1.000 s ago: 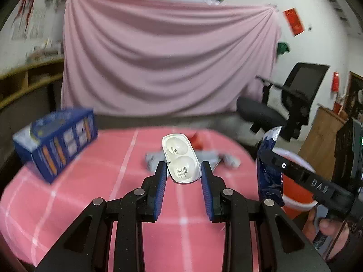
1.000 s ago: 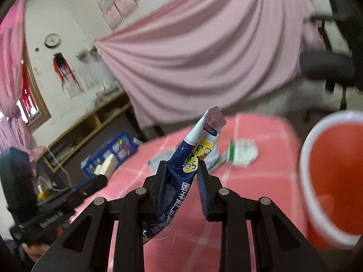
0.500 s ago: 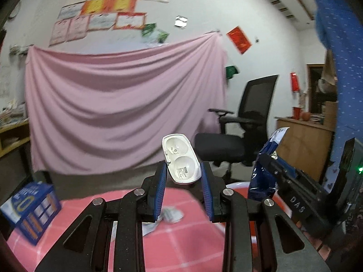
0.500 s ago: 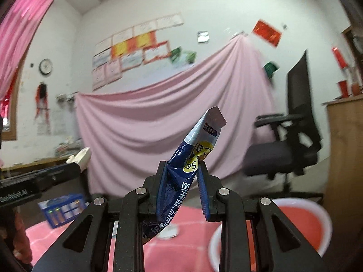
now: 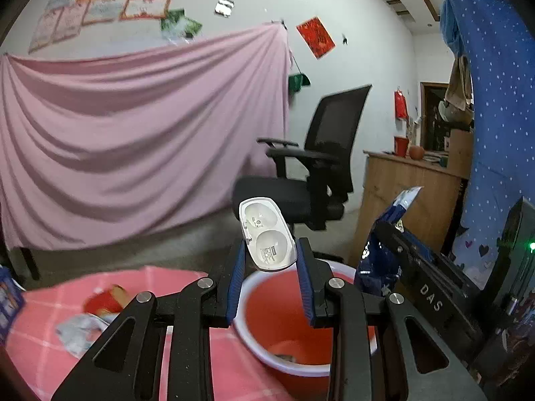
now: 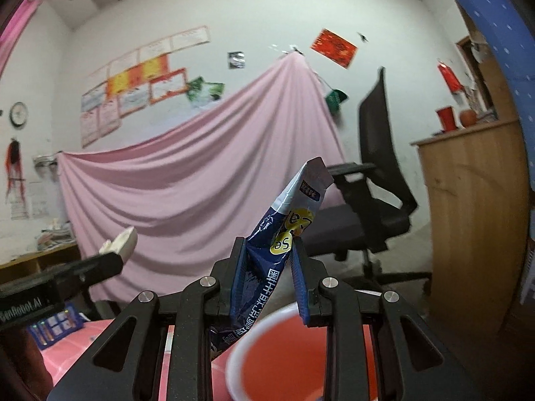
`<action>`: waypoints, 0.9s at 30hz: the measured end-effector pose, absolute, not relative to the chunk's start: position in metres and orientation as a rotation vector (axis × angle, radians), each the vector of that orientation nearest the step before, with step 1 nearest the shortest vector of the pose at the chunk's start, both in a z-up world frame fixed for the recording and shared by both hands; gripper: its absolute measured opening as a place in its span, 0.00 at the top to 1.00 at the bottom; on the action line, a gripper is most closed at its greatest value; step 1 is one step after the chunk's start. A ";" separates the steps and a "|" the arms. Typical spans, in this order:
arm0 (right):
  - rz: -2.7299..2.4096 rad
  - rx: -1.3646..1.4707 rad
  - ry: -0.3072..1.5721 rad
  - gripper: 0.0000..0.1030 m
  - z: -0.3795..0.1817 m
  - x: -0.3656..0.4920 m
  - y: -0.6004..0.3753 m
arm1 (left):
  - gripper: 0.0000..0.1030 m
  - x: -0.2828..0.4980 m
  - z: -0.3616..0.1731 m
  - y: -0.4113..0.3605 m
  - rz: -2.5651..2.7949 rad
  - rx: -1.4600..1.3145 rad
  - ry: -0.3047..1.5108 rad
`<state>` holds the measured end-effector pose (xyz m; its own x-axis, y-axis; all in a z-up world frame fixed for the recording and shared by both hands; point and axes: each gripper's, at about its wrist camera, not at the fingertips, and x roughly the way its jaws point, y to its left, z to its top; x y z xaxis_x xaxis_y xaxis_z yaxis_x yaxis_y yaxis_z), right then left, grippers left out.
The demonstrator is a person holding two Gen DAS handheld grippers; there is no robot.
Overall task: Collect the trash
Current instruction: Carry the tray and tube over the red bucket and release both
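Observation:
My left gripper (image 5: 269,267) is shut on a white plastic blister tray (image 5: 266,242) and holds it above the red bin (image 5: 287,320) with a white rim. My right gripper (image 6: 267,267) is shut on a blue snack wrapper (image 6: 284,230), held just above the same bin (image 6: 284,357). The right gripper with the wrapper (image 5: 384,244) shows at the right of the left wrist view. The left gripper with the white tray (image 6: 120,244) shows at the left of the right wrist view. Some trash lies at the bin's bottom.
A pink checked table (image 5: 43,351) carries a red wrapper (image 5: 103,300), a grey wrapper (image 5: 80,330) and a blue box (image 6: 55,327). A black office chair (image 5: 317,173) and a wooden cabinet (image 5: 411,193) stand behind the bin. A pink sheet (image 5: 133,133) hangs on the wall.
Both grippers have swung right from over the table to over the red bin, each holding its item. The bin now sits directly under the fingers.

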<state>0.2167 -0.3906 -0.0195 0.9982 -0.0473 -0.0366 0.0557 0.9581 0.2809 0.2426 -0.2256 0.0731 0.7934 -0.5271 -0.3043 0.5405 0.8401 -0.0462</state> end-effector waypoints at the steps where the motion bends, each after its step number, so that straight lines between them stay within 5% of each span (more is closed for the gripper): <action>1: -0.065 0.291 0.043 0.77 -0.022 0.217 -0.395 | 0.75 0.246 0.069 -0.233 -0.583 0.045 0.327; 27: -0.058 0.366 0.422 0.76 -0.064 0.274 -0.424 | 0.75 0.315 0.007 -0.250 -0.574 -0.034 0.664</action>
<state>0.2739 -0.4240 -0.0636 0.9114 0.0202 -0.4110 0.1304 0.9332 0.3349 0.3150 -0.2499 0.0071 0.6388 -0.5134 -0.5730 0.4923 0.8451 -0.2083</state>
